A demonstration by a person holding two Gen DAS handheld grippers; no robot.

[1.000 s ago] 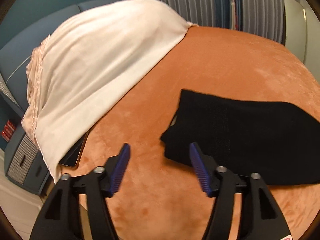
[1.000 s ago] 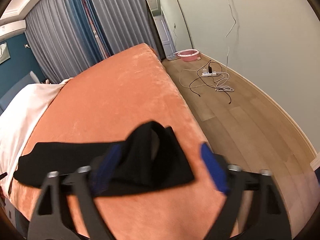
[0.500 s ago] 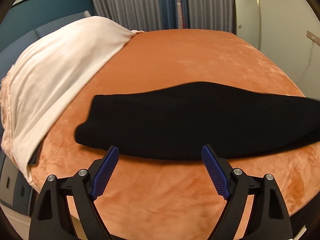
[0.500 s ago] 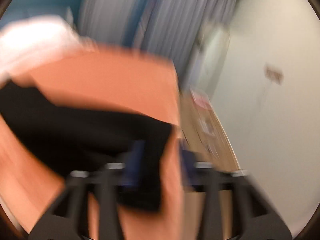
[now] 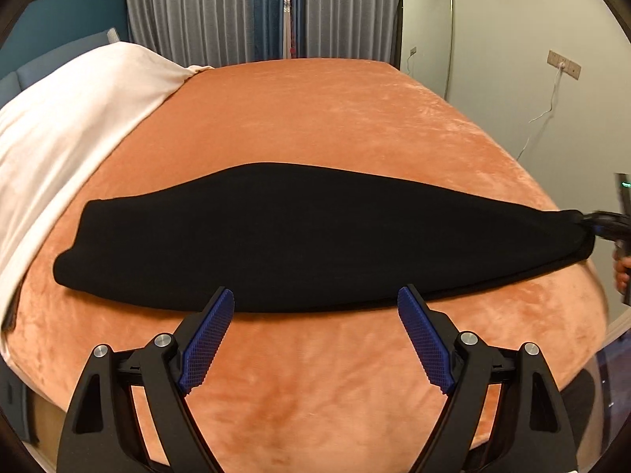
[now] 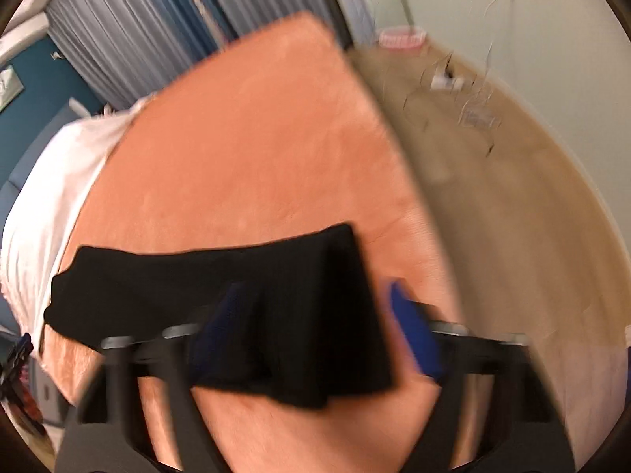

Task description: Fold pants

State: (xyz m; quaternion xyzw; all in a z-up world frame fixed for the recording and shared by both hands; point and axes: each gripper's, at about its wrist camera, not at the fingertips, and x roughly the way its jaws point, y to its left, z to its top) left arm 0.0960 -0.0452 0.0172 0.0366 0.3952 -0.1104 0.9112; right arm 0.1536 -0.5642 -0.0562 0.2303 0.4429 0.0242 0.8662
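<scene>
Black pants lie folded in a long strip across the orange bed cover. My left gripper hovers open just in front of the strip's near edge, about at its middle, with nothing between the pads. In the blurred right wrist view the right end of the pants bunches up between the pads of my right gripper. Its jaws are closing and the blue pads show apart on either side of the cloth. The left wrist view has the right gripper at that end, where the cloth tapers to a point.
A cream sheet covers the bed's left part. Curtains and a mirror stand behind the bed. Right of the bed's edge lies wooden floor with cables and a pink bowl. A hand shows at the right rim.
My left gripper has swung from the left end of the pants to their middle and opened wider. My right gripper has moved in around the right end of the pants; its view is blurred.
</scene>
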